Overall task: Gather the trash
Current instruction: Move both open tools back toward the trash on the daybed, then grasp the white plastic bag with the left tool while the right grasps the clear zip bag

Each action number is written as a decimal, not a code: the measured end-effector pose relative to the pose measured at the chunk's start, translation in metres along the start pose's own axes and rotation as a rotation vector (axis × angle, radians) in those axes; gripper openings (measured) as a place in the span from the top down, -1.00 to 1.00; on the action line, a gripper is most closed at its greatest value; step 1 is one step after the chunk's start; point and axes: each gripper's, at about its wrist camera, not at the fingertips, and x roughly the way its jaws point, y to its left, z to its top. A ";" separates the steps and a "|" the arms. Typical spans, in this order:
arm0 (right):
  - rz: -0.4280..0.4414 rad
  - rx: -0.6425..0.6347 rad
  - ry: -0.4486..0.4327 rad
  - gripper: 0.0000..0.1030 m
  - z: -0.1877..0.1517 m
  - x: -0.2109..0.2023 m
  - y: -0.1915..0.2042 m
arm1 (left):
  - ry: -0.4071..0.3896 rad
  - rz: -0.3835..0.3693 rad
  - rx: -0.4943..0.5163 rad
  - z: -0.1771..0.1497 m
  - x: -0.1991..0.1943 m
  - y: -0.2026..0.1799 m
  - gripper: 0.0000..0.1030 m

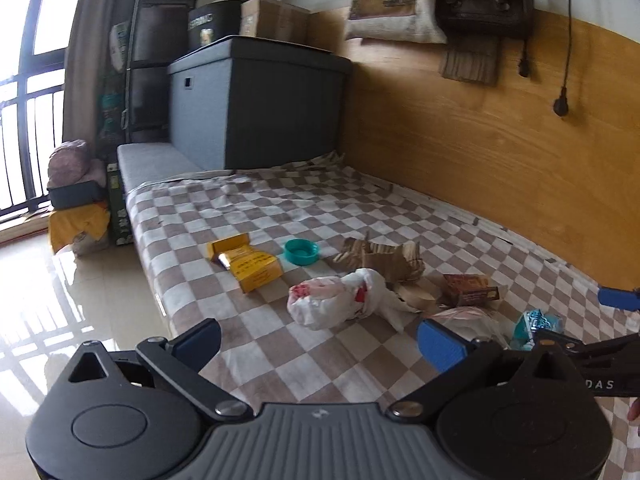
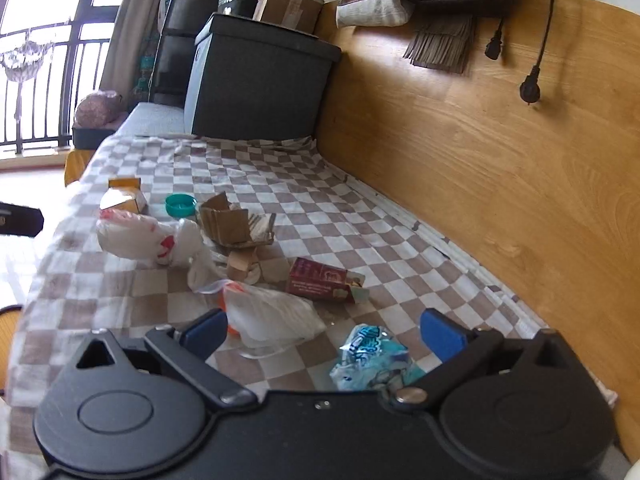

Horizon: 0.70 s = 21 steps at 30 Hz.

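Trash lies on a checkered bed (image 1: 248, 216): a yellow box (image 1: 248, 264), a teal lid (image 1: 301, 252), torn cardboard (image 1: 380, 258), a white plastic bag (image 1: 340, 300), a dark red carton (image 1: 470, 290), a clear bag (image 2: 272, 316) and a blue wrapper (image 2: 372, 354). My left gripper (image 1: 318, 342) is open and empty, above the bed just short of the white bag. My right gripper (image 2: 324, 332) is open and empty, with the clear bag and blue wrapper between its fingers' line. The right gripper's blue fingertip (image 1: 618, 298) shows in the left wrist view.
A wooden headboard wall (image 1: 500, 160) runs along the right. A grey storage box (image 1: 260, 104) with cartons on top stands at the bed's far end. Tiled floor (image 1: 60, 312) and a balcony window lie left. Cables and a bag hang on the wall.
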 end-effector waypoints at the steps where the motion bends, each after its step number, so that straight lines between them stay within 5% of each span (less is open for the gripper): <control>1: -0.015 -0.023 0.001 -1.00 0.000 0.004 0.001 | 0.000 -0.018 0.026 0.002 0.005 -0.001 -1.00; 8: -0.034 -0.141 0.022 -0.99 0.000 0.033 0.012 | 0.014 -0.058 0.237 0.028 0.050 -0.007 -1.00; 14: 0.009 -0.279 0.004 -0.51 0.002 0.046 0.032 | 0.092 -0.083 0.483 0.042 0.093 -0.017 -1.00; 16: 0.032 -0.310 0.000 -0.18 0.004 0.051 0.039 | 0.111 -0.094 0.520 0.044 0.104 -0.019 -1.00; 21: -0.002 -0.484 -0.025 0.04 0.004 0.065 0.065 | 0.158 -0.090 0.593 0.045 0.120 -0.020 -0.99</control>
